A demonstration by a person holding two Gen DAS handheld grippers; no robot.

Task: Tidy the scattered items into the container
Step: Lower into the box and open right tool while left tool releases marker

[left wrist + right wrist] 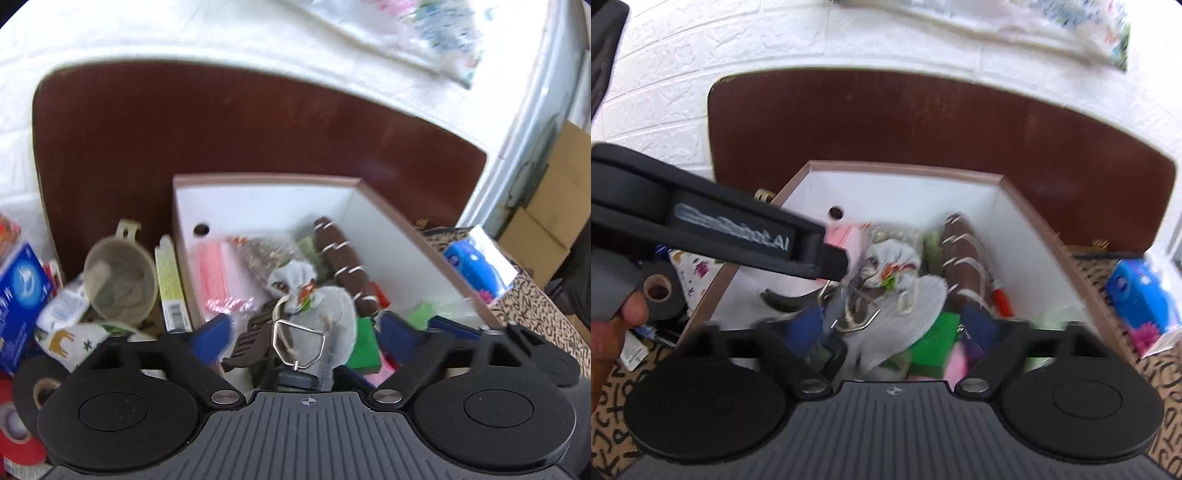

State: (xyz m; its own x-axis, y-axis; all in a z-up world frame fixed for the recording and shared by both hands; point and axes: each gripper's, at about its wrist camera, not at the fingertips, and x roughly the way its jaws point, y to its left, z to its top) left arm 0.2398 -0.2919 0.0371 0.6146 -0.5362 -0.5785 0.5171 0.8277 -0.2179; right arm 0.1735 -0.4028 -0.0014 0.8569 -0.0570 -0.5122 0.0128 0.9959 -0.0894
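Container: brown comb, grey pouch, green packs inside | left fingers, right fingers: spread, empty

A home room: white brick-pattern wall, dark wooden headboard, patterned cloth, stacked cardboard boxes.
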